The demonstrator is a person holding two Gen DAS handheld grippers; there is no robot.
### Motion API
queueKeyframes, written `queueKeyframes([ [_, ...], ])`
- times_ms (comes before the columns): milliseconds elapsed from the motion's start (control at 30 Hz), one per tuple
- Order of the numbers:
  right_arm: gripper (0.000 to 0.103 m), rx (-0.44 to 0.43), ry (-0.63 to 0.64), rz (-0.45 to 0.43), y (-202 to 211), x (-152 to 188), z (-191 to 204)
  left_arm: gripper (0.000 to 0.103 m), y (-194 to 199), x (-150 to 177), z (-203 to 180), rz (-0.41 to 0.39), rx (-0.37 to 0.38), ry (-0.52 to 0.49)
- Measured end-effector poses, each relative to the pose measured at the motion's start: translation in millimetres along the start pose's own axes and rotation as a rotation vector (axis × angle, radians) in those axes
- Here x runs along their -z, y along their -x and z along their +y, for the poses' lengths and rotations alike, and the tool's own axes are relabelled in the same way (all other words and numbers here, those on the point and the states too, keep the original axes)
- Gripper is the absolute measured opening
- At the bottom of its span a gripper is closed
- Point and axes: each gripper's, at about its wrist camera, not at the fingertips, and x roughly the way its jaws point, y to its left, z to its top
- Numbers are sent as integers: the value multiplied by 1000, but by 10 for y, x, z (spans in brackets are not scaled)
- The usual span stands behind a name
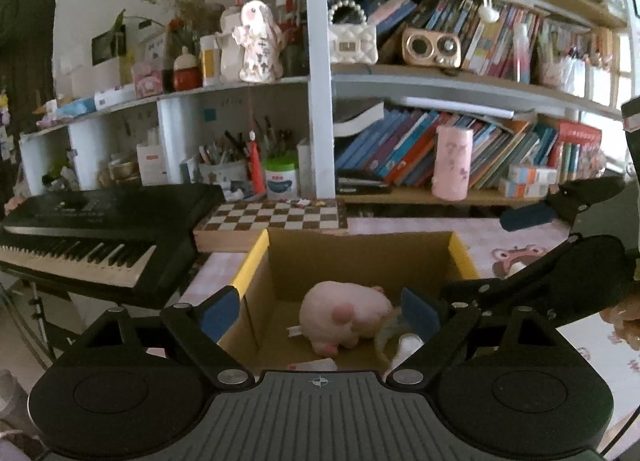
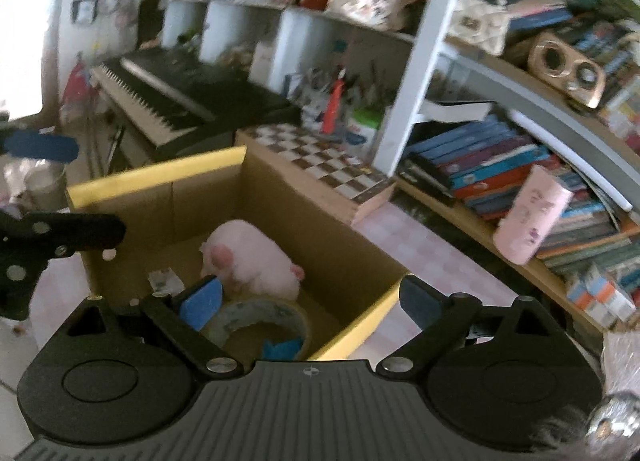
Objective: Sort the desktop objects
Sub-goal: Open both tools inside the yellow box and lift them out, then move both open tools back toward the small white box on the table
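Both tongs stand apart and empty — the left tongs (image 1: 320, 311) and right tongs (image 2: 310, 301) hover over the cardboard box (image 1: 360, 257). Inside it lie a pink plush pig (image 1: 346, 315) and, just right of it, a tape roll (image 2: 260, 321) — touching.

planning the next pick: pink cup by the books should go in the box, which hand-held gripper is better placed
Probably right. The right hand-held gripper is open and empty, and the pink cup stands close on its right. The left hand-held gripper, also open, sits over the cardboard box, farther away.
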Motion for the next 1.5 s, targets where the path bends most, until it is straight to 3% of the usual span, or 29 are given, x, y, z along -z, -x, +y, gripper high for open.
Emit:
queueKeyframes([
  [567,95,222,-321,-96,1051,502,-52,91,615,147,-84,-47,60,46],
  [833,95,323,-434,-83,1417,841,30,91,826,296,-172,-44,93,91],
  [1167,95,371,-503,-18,1665,1271,230,91,991,543,-309,6,114,86],
  [1500,95,381,-550,24,1785,1488,413,91,1064,742,-410,64,125,62],
])
